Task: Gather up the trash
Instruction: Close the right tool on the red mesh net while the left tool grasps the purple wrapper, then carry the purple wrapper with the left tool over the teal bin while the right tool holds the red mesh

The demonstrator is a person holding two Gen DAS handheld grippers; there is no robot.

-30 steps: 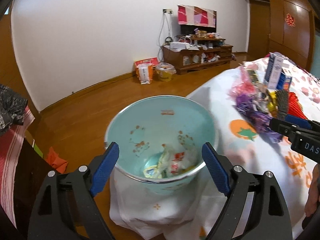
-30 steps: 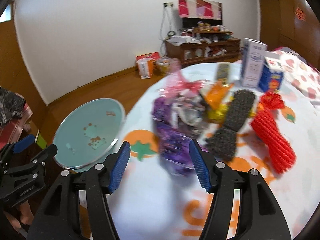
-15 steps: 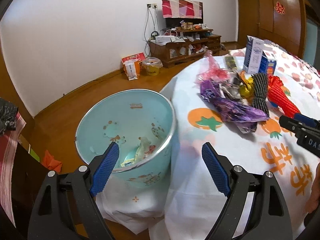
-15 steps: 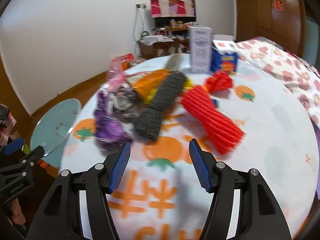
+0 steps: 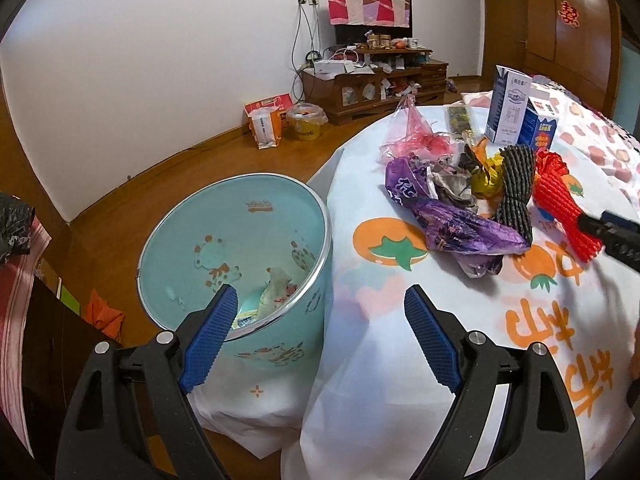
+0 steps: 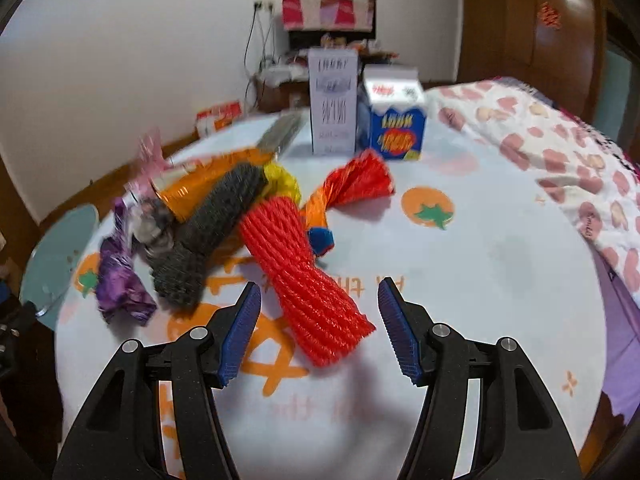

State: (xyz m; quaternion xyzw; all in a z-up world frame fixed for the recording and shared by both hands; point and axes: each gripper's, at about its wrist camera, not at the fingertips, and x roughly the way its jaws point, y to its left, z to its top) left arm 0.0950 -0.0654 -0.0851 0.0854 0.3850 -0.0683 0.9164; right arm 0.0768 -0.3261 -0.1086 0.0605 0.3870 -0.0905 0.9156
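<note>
A light blue trash bin (image 5: 224,240) stands beside the table's left edge with wrappers (image 5: 276,296) in its bottom. Trash lies on the white tablecloth (image 6: 500,264): a red foam net (image 6: 308,276), a black foam net (image 6: 208,232), a purple wrapper (image 5: 452,228), a pink plastic bag (image 5: 412,136) and yellow and orange wrappers (image 6: 212,188). My left gripper (image 5: 320,340) is open and empty, over the table edge next to the bin. My right gripper (image 6: 320,328) is open and empty, just in front of the red net's near end.
Two cartons, one white (image 6: 334,100) and one blue (image 6: 396,120), stand at the table's far side. A patterned cloth (image 6: 560,148) covers the right side. A wooden cabinet (image 5: 372,80) and bags (image 5: 268,120) are by the far wall.
My left gripper has swung right from over the bin toward the table. My right gripper has swung right from the purple wrapper to the red foam net.
</note>
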